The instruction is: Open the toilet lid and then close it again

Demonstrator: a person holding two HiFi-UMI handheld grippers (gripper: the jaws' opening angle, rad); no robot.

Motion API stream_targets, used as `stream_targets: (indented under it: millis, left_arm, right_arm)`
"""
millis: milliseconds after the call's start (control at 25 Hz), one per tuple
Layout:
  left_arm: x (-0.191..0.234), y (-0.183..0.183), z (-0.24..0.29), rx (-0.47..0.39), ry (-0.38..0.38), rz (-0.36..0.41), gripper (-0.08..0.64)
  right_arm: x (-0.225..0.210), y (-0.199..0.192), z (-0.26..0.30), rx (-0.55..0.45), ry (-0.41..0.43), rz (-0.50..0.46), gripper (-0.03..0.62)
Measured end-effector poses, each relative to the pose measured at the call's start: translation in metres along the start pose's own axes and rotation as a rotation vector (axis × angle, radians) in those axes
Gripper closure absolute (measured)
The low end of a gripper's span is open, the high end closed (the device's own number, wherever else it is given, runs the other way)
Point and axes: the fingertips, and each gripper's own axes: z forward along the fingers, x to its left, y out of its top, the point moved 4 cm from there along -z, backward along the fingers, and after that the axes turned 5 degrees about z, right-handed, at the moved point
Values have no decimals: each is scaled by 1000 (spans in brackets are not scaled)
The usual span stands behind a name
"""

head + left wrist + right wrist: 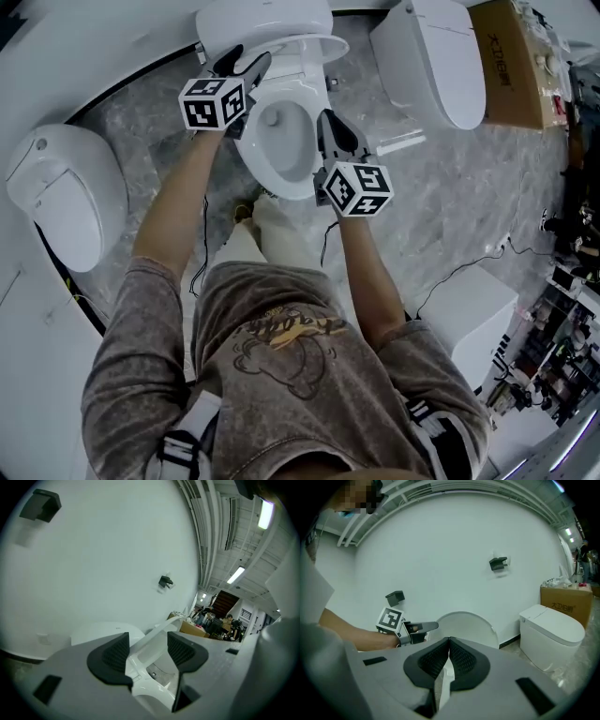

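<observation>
The white toilet (281, 131) stands in front of me with its lid (267, 23) raised against the wall and the bowl showing. My left gripper (248, 58) is at the lid's left edge. In the left gripper view its jaws (147, 641) stand apart, one on each side of the thin lid edge (161, 630). My right gripper (326, 120) hovers over the right side of the seat rim. Its tips (449, 641) meet, and only white porcelain shows behind them. The right gripper view shows the upright lid (466, 625) and the left gripper (426, 627) beside it.
More white toilets stand on the marble floor at the left (66, 187), the upper right (436, 56) and the lower right (464, 309). A cardboard box (511, 56) sits at the far right. Cables (469, 267) trail over the floor. My legs are close to the bowl's front.
</observation>
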Motion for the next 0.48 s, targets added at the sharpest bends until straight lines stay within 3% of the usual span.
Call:
stream_targets:
  millis: [320,480]
  left_arm:
    - [-50,-38,-34,49,-63,-22,311]
    - [-75,-61,-47,84,-86,3,308]
  right_arm:
    - [15,-24,-50,-1,-12,1,565]
    - [12,-28,-62,-2,-2,5,565]
